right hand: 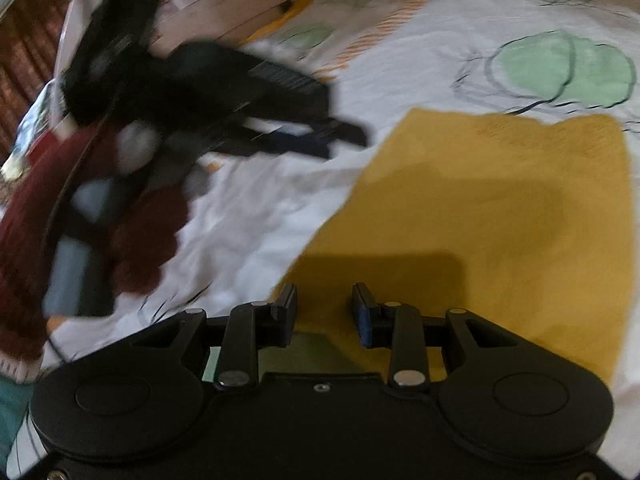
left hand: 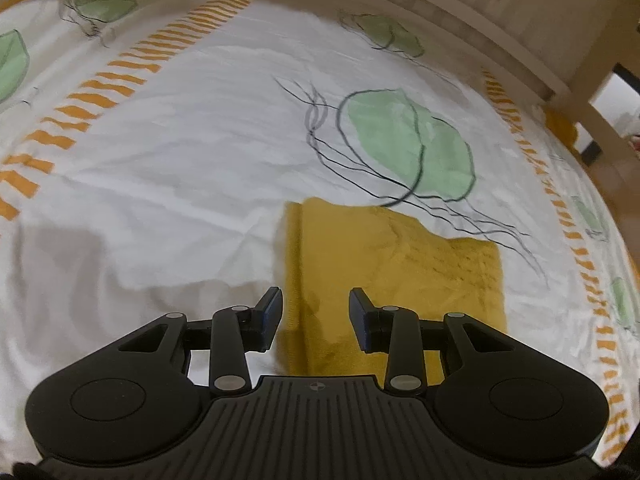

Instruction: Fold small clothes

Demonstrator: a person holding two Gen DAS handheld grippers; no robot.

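A mustard-yellow cloth (left hand: pixel 384 264) lies folded flat on the white bedsheet (left hand: pixel 192 152). My left gripper (left hand: pixel 316 312) is open and empty, hovering over the cloth's near left edge. In the right wrist view the same yellow cloth (right hand: pixel 500 208) fills the right half. My right gripper (right hand: pixel 324 308) is open and empty above the cloth's near left corner. The left gripper (right hand: pixel 344 138) shows there as a blurred black shape held by a person in a dark red sleeve (right hand: pixel 144 232), left of the cloth.
The sheet has green leaf prints (left hand: pixel 408 140) and orange dashed stripes (left hand: pixel 120 76). A pale wooden bed frame (left hand: pixel 520 32) runs along the far edge, with floor beyond at the right. The right wrist view is motion-blurred.
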